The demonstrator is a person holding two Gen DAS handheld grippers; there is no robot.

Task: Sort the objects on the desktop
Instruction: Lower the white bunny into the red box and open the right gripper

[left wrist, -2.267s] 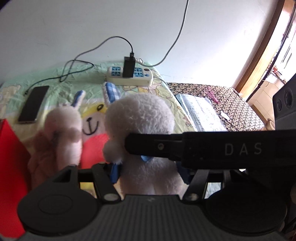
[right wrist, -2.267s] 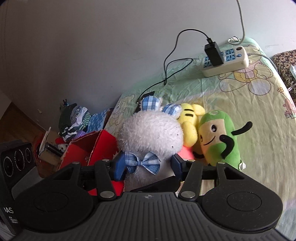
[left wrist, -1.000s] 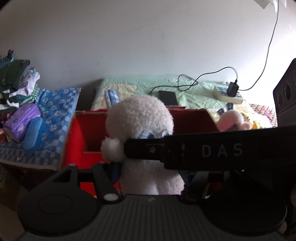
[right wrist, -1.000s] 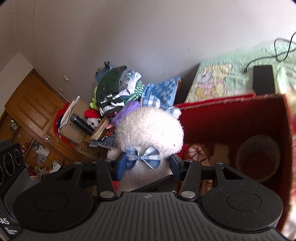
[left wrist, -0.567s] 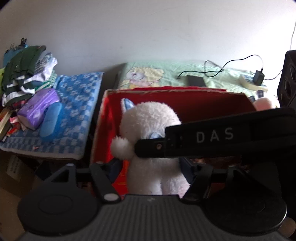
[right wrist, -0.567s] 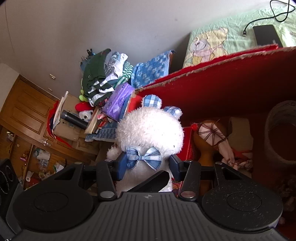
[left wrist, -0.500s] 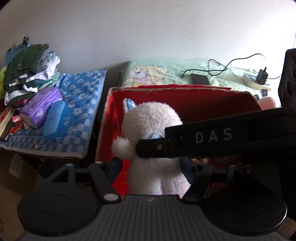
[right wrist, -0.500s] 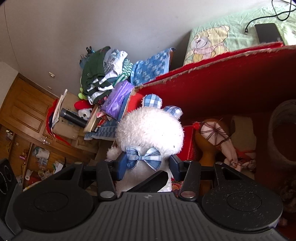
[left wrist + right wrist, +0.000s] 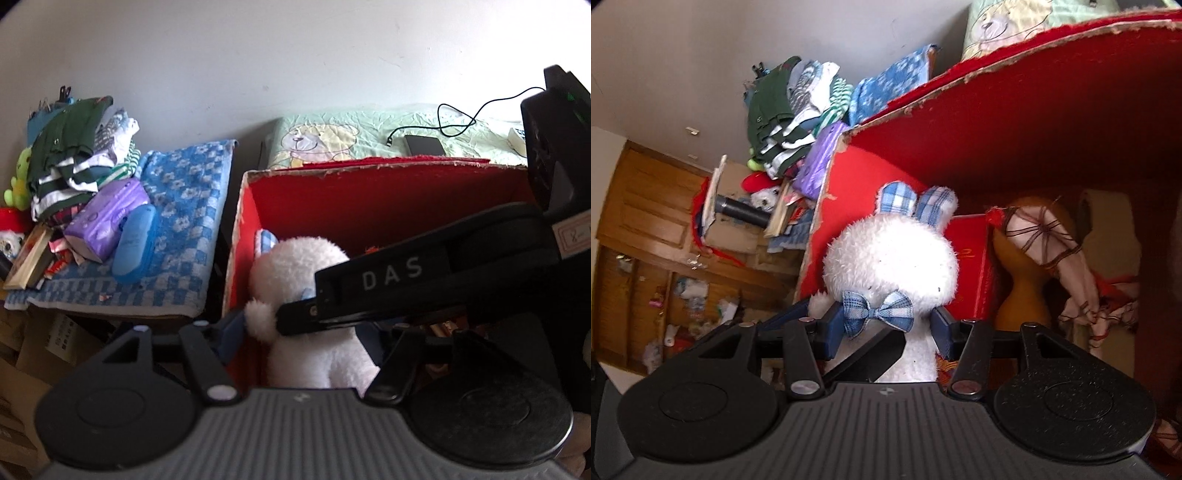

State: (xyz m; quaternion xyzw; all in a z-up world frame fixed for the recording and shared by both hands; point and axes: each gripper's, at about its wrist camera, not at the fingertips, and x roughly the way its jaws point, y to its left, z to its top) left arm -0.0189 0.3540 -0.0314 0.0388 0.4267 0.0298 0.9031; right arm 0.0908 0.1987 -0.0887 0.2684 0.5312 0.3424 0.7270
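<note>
A white plush rabbit with blue checked ears and a blue bow tie hangs low inside the open red box, near its left wall. My right gripper is shut on the rabbit just below the bow tie. In the left wrist view the rabbit shows from behind over the red box, and my left gripper is shut on its body. The black body of the right gripper, marked DAS, crosses in front of the rabbit and hides its right side.
Inside the box lie a brown gourd-shaped thing wrapped in cords and a smaller red box. Left of the box are a blue checked towel, a purple pack, a blue case and piled clothes. A phone on a cable lies behind.
Both grippers carried the rabbit from the bed with the other plush toys over to the red box and lowered it inside. Both have stayed shut on it throughout.
</note>
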